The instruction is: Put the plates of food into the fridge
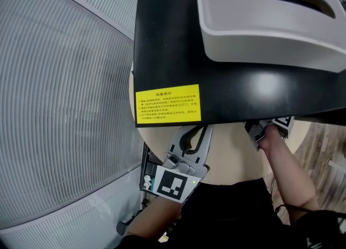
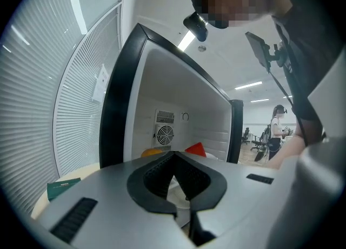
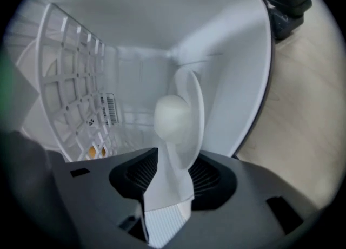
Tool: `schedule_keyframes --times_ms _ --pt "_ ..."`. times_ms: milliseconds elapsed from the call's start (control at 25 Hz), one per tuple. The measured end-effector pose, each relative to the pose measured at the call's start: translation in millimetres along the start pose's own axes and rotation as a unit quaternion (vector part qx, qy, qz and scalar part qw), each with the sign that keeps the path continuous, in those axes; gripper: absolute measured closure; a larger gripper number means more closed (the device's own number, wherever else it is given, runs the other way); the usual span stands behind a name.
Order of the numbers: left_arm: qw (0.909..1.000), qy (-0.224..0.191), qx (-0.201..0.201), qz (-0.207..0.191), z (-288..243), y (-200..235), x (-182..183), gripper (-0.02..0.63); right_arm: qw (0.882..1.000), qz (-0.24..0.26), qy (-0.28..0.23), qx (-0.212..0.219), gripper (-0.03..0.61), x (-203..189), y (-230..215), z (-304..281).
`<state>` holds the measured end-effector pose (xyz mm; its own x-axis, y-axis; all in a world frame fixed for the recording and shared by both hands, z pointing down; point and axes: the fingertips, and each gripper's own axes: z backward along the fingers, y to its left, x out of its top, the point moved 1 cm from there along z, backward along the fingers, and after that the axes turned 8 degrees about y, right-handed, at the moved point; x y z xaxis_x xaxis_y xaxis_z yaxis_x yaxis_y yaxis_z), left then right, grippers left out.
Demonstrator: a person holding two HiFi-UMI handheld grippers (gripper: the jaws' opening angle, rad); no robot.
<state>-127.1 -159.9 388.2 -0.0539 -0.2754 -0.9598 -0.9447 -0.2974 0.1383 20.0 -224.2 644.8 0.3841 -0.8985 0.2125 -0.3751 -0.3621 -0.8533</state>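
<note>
Round beige table is carrying the black fridge. Inside the fridge, the right gripper is standing with its jaws slightly apart around the rim of a white plate bearing a pale round food. Facing the fridge's open front, the left gripper is hovering empty, jaws pressed together.

Bright, even indoor light from ceiling strip lights, soft glare on the black fridge top, fisheye bending with dark vignetted corners, and a blurred near plate.
</note>
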Motion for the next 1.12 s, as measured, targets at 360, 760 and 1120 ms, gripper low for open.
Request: schedule_keyframes --times_ms 360,760,1120 --pt "0.9998 -0.006 -0.015 -0.011 -1.0 -13.1 12.6 0.611 0.999 0.044 0.026 0.003 0.362 -3.0 -0.4 -9.0" --pt "0.9994 -0.014 -0.024 -0.023 13.2 -25.3 20.5 0.611 0.998 0.057 0.007 0.011 0.356 -11.9 -14.3 6.6" --pt "0.9982 -0.025 -0.029 -0.046 29.2 -33.7 33.0 0.611 0.99 0.139 -0.023 0.006 0.357 -23.8 -1.7 39.4"
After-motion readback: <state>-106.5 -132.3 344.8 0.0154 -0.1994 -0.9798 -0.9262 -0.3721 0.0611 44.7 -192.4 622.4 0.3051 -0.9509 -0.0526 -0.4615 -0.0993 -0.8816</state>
